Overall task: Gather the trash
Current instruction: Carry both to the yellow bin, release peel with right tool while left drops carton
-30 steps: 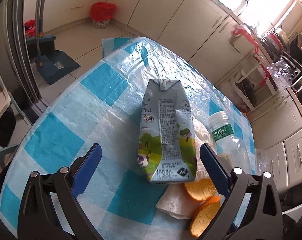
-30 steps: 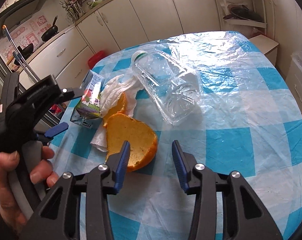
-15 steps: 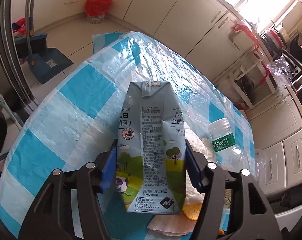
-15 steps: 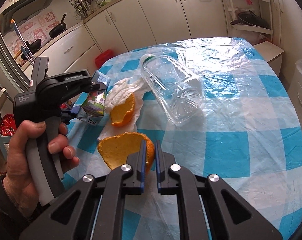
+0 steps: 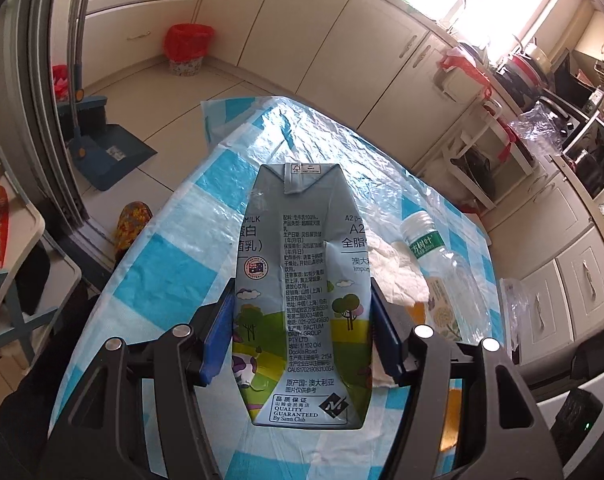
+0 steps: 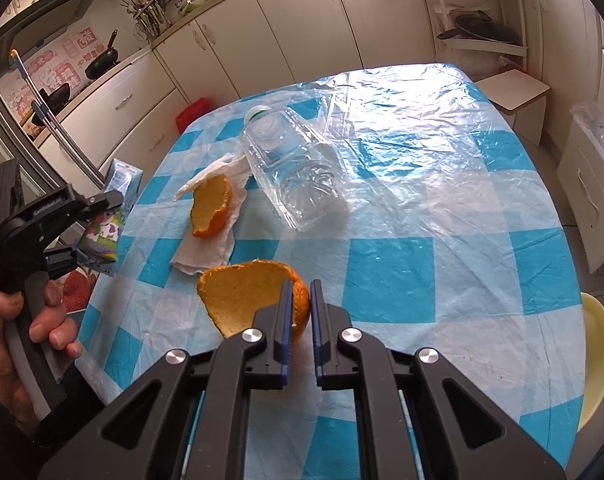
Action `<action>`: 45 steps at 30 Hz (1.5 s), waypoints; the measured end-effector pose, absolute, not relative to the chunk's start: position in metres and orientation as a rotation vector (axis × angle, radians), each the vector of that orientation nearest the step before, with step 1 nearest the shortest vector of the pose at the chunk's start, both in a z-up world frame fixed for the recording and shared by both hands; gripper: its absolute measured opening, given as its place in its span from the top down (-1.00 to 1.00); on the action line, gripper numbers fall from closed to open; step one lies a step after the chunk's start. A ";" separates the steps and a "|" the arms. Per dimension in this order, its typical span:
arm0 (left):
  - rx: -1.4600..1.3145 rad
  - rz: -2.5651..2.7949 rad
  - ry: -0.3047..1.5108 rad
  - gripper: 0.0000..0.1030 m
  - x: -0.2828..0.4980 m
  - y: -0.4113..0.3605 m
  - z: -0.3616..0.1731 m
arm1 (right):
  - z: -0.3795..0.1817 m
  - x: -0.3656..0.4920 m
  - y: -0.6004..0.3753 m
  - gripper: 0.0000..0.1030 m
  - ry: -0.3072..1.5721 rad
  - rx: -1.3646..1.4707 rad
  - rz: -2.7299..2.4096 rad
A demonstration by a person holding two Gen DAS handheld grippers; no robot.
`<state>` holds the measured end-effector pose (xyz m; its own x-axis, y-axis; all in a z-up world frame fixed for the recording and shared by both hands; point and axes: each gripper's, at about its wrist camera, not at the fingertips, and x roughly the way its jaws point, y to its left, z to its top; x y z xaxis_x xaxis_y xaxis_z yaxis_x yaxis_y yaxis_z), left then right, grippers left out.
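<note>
Left claw (image 5: 302, 336) clamped on milk carton (image 5: 302, 300); right claw (image 6: 300, 320) pinching peel (image 6: 242, 296) rim at lower centre. Thin rim grip — peel could tear/slip w/ quick lift.

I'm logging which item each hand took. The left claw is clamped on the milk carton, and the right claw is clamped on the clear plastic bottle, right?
Only half right. The left claw does clamp the milk carton. But the right wrist view shows the right claw clamped on the rim of an orange peel, not the clear plastic bottle, which lies untouched on its side farther back on the table.
</note>
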<state>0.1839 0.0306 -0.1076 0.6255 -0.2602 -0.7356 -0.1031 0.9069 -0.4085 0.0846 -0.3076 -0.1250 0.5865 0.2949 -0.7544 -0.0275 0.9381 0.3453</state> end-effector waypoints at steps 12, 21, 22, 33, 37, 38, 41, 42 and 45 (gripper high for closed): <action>-0.199 -0.258 0.831 -0.13 0.119 -0.056 -0.078 | -0.102 0.057 -0.341 0.81 0.848 0.318 0.126; -0.131 -0.406 0.845 -0.13 0.094 -0.139 -0.075 | -0.089 0.031 -0.399 0.81 0.768 0.386 -0.002; -0.122 -0.424 0.847 -0.13 0.091 -0.149 -0.075 | -0.088 0.027 -0.406 0.81 0.759 0.395 -0.019; -0.066 -0.566 0.859 -0.13 0.073 -0.244 -0.076 | -0.092 -0.016 -0.489 0.81 0.700 0.499 -0.308; -0.051 -0.608 0.868 -0.13 0.067 -0.275 -0.080 | -0.106 -0.031 -0.517 0.81 0.710 0.552 -0.413; -0.047 -0.619 0.872 -0.13 0.066 -0.284 -0.082 | -0.110 -0.035 -0.524 0.81 0.715 0.574 -0.437; -0.036 -0.647 0.887 -0.13 0.062 -0.308 -0.087 | -0.120 -0.045 -0.542 0.81 0.717 0.630 -0.496; -0.030 -0.659 0.892 -0.13 0.060 -0.316 -0.089 | -0.122 -0.047 -0.547 0.81 0.715 0.645 -0.512; -0.004 -0.692 0.897 -0.13 0.053 -0.336 -0.093 | -0.129 -0.053 -0.556 0.81 0.712 0.686 -0.545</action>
<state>0.0527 -0.3362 -0.0926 0.4242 -0.5545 -0.7159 0.5513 0.7853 -0.2816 -0.0527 -0.5564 -0.1285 0.6389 -0.2168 -0.7381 0.6555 0.6557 0.3748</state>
